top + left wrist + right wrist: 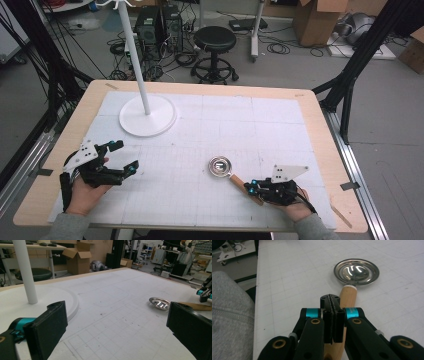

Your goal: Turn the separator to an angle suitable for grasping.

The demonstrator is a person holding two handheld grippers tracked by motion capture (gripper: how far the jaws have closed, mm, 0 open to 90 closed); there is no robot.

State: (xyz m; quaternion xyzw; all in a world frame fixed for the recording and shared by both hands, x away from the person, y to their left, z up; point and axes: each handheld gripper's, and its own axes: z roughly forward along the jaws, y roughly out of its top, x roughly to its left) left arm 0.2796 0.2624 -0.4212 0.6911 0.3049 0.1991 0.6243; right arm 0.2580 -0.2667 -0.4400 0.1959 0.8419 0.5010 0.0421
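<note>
While the left gripper [121, 157] sits lower left with jaws wide, the right gripper's [250, 188] jaws are pressed together above the ladle [226, 170] handle.

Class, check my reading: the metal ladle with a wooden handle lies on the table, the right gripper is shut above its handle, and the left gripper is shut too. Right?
Not quite: the left gripper is open, jaws wide apart in the left gripper view. The ladle and the shut right gripper stand as you said.

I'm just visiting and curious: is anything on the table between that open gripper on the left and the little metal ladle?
Nothing visible stands in the way. Between the left gripper and the ladle lies only bare white mat. The white stand sits farther back, off that line. The right gripper is over the ladle's wooden handle, jaws together.
</note>
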